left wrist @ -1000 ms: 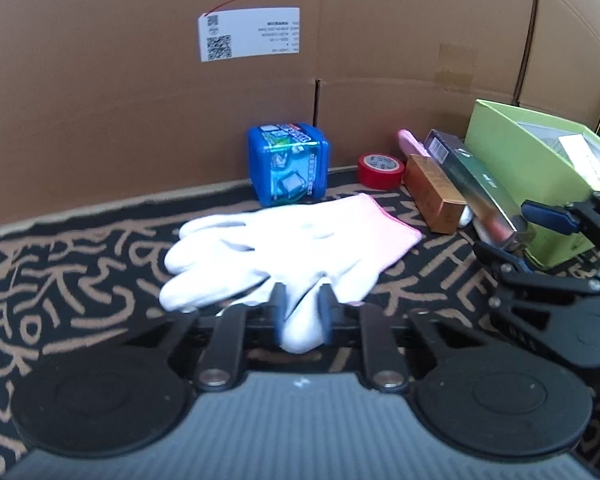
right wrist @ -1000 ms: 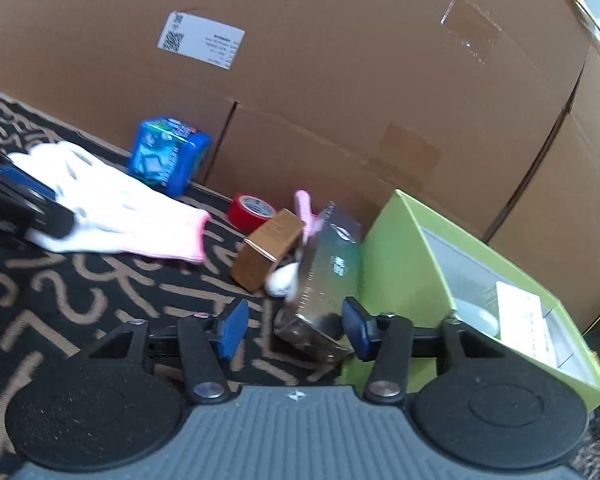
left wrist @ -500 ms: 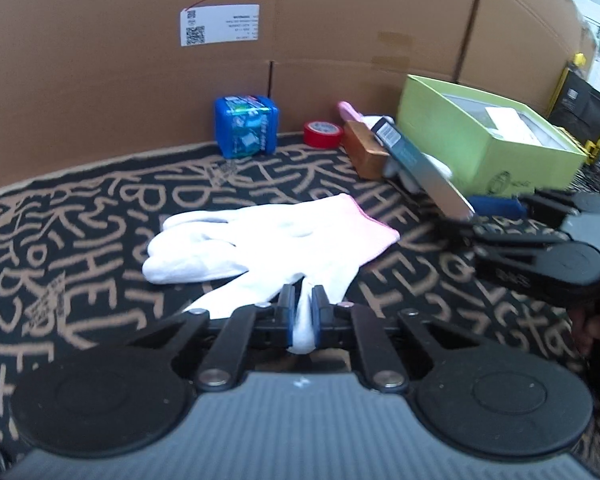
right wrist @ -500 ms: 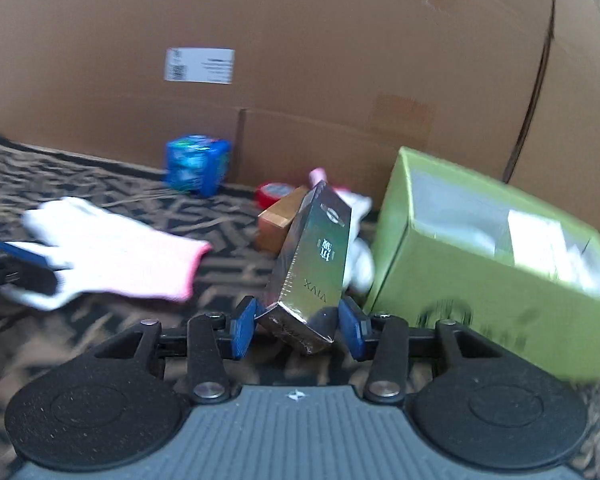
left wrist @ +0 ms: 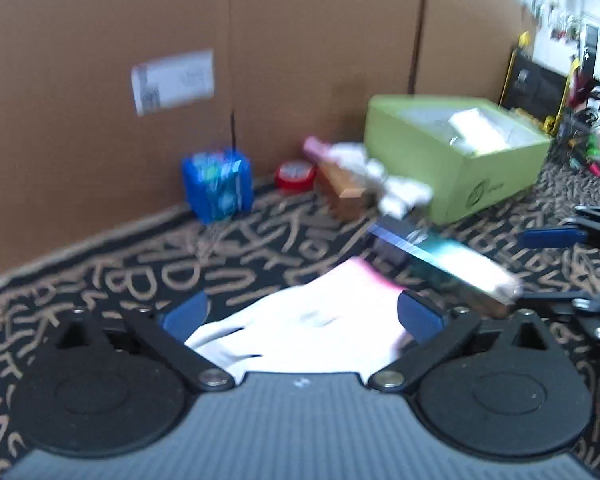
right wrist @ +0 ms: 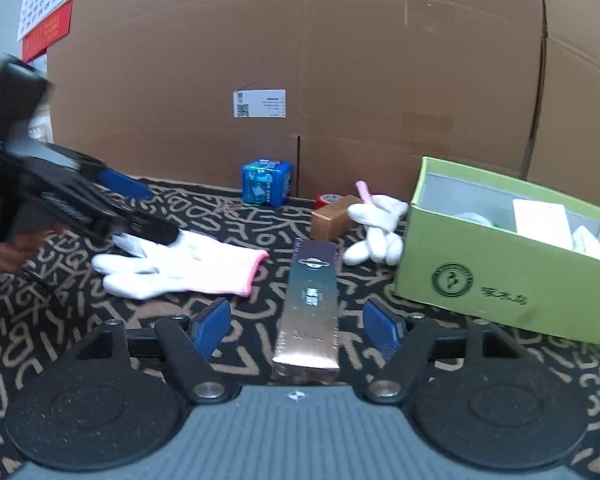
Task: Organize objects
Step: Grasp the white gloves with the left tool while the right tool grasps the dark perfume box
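A white glove with a pink cuff [right wrist: 180,268] lies flat on the patterned mat; in the left wrist view it [left wrist: 308,328] lies between my open left gripper's [left wrist: 302,316] jaws. A long shiny box [right wrist: 310,308] lies flat on the mat between the wide-open jaws of my right gripper [right wrist: 296,328], not held; it also shows in the left wrist view [left wrist: 444,268]. The left gripper [right wrist: 120,208] hovers over the glove's fingers in the right wrist view. A green open box [right wrist: 508,256] stands at the right.
Against the cardboard wall [right wrist: 340,80] stand a blue cube pack [right wrist: 266,182], a red tape roll [right wrist: 326,200], a brown carton [right wrist: 334,218], a pink stick [right wrist: 366,194] and a second white glove [right wrist: 378,232]. The green box holds white items.
Both grippers opened. The left let go of the glove, which now lies on the mat. The right set the shiny box down flat and released it.
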Demonstrator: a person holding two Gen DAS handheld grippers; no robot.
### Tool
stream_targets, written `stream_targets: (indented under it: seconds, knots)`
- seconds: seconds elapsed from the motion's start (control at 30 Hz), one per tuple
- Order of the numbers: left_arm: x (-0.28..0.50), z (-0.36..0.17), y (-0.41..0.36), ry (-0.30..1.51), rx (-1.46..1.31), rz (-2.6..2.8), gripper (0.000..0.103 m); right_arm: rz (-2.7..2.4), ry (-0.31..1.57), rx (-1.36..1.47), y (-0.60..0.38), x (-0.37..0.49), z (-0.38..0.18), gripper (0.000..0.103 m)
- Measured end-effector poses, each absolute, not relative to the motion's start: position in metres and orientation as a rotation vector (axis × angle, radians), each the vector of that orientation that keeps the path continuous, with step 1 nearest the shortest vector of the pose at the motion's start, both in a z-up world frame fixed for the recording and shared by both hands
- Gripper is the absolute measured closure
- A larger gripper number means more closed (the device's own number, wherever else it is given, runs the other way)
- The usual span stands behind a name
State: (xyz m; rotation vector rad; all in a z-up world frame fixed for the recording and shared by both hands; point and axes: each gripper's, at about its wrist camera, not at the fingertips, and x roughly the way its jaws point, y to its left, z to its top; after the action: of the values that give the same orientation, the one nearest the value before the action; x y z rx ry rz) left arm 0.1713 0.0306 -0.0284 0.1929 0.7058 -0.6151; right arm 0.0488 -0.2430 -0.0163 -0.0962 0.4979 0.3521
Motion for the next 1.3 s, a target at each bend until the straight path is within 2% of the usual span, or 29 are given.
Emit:
stream_targets:
  seconds: [0.17,0.37,0.43,0.53,0.6,0.83,0.87,0.9,0.93,1.0,1.03,1.07,1.17,1.3]
  knots:
    - [0.191,-0.05,0.031,0.811,0.187,-0.666,0.0,0.35,0.53,-0.053,-0.249,0.056,-0.023,0.027]
    - [0.136,-0.04,0.014,0.753,0.288,-0.783,0.002,0.348,0.561,-0.02,-0.254,0.069,-0.029,0.026]
    - [0.124,-0.04,0.004,0.756,0.33,-0.794,0.019,0.347,0.571,-0.032,-0.252,0.076,-0.032,0.026]
    - [0.113,-0.044,-0.008,0.743,0.375,-0.77,0.033,0.345,0.583,-0.051,-0.248,0.084,-0.037,0.026]
    - [0.114,-0.045,-0.01,0.731,0.382,-0.749,0.036,0.342,0.587,-0.058,-0.246,0.089,-0.038,0.026]
    - [0.14,-0.054,0.0,0.781,0.309,-0.677,0.033,0.328,0.594,-0.052,-0.245,0.1,-0.04,0.026]
    - [0.14,-0.053,0.001,0.781,0.306,-0.676,0.034,0.33,0.596,-0.052,-0.244,0.1,-0.041,0.026]
    - [0.138,-0.053,0.0,0.776,0.313,-0.679,0.041,0.333,0.599,-0.051,-0.244,0.101,-0.041,0.027]
    - [0.135,-0.052,-0.001,0.77,0.321,-0.688,0.05,0.335,0.604,-0.049,-0.244,0.101,-0.042,0.028]
    - [0.13,-0.05,-0.004,0.763,0.338,-0.699,0.064,0.339,0.614,-0.043,-0.243,0.102,-0.043,0.039]
    - [0.127,-0.049,-0.006,0.761,0.346,-0.703,0.073,0.343,0.621,-0.038,-0.244,0.103,-0.044,0.053]
    - [0.125,-0.048,-0.008,0.762,0.347,-0.705,0.078,0.34,0.625,-0.031,-0.245,0.103,-0.044,0.059]
    - [0.121,-0.047,-0.012,0.762,0.344,-0.685,0.083,0.341,0.622,-0.023,-0.245,0.099,-0.043,0.06]
    - [0.121,-0.043,-0.012,0.781,0.279,-0.666,0.085,0.346,0.598,-0.01,-0.248,0.09,-0.04,0.06]
